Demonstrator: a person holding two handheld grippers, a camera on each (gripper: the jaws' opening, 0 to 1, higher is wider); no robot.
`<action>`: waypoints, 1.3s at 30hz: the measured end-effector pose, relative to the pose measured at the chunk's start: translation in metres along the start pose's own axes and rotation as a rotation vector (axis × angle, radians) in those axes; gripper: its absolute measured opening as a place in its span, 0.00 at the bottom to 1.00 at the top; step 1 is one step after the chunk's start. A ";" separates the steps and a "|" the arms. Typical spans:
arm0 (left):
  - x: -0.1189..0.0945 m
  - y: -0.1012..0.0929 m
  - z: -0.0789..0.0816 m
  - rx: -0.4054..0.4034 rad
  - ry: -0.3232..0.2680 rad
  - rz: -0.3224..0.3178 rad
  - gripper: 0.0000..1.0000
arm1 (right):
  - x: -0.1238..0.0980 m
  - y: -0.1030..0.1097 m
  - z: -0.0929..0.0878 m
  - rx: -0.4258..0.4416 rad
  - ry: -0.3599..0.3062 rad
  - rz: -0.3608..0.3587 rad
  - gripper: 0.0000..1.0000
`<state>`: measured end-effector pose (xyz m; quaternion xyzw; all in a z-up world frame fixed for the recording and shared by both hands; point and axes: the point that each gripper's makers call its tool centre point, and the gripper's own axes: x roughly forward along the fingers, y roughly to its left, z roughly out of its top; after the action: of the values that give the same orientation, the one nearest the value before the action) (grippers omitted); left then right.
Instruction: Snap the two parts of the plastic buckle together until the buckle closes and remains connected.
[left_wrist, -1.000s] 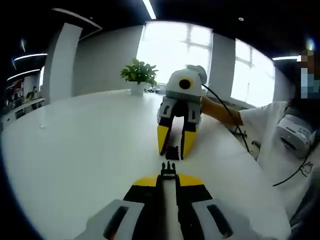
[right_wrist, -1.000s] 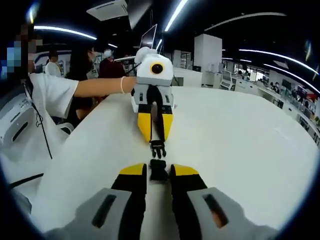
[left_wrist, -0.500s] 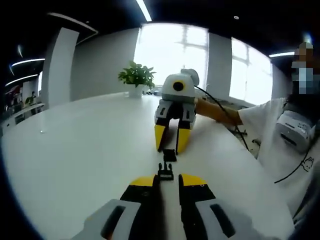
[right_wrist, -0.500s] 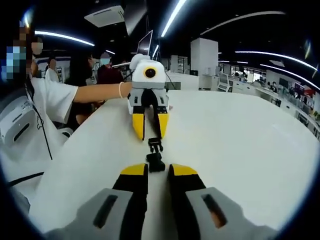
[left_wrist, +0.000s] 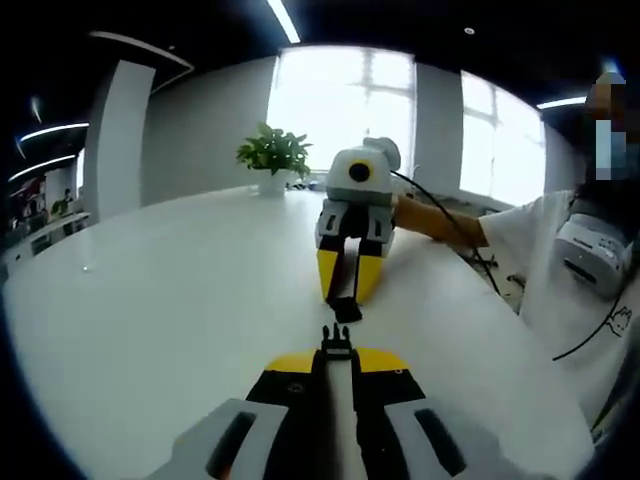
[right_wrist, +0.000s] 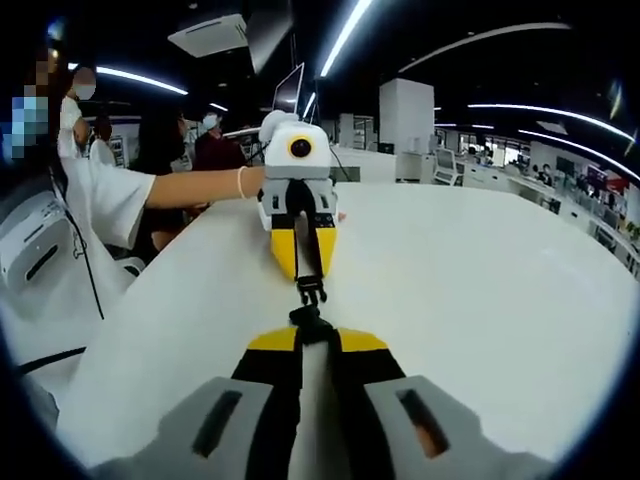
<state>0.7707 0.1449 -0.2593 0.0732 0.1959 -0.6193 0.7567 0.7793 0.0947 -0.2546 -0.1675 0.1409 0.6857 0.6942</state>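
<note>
Two black buckle halves face each other just above the white table (left_wrist: 170, 300). My left gripper (left_wrist: 337, 356) is shut on the pronged half (left_wrist: 337, 340), whose prongs stick out past the yellow tips. Opposite it, my right gripper (left_wrist: 349, 297) is shut on the socket half (left_wrist: 347, 309). In the right gripper view, my right gripper (right_wrist: 305, 338) pinches the socket half (right_wrist: 310, 319), and the left gripper (right_wrist: 304, 272) holds the pronged half (right_wrist: 310, 291) straight ahead. A small gap separates the halves, which are roughly lined up.
A potted plant (left_wrist: 275, 155) stands at the table's far edge. The person holding the grippers, in a white sleeve (left_wrist: 540, 235), stands along the table's side. Several other people (right_wrist: 165, 125) are behind. Wide bare tabletop (right_wrist: 480, 270) lies on the other side.
Half a second ago both grippers were open, with the halves lying between them. Both have now shut on their halves, and the gap between the halves is narrower.
</note>
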 end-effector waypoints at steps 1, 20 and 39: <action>0.000 0.000 0.000 0.001 0.001 -0.001 0.11 | 0.000 -0.001 0.000 -0.011 0.003 -0.002 0.15; 0.003 0.001 0.003 -0.001 0.007 -0.002 0.11 | 0.002 0.000 0.001 0.042 -0.006 -0.006 0.12; 0.004 -0.002 0.009 -0.012 -0.034 -0.015 0.11 | 0.005 -0.004 0.003 0.059 0.026 -0.108 0.12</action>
<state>0.7711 0.1372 -0.2520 0.0566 0.1874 -0.6250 0.7557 0.7832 0.1005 -0.2542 -0.1632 0.1607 0.6408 0.7328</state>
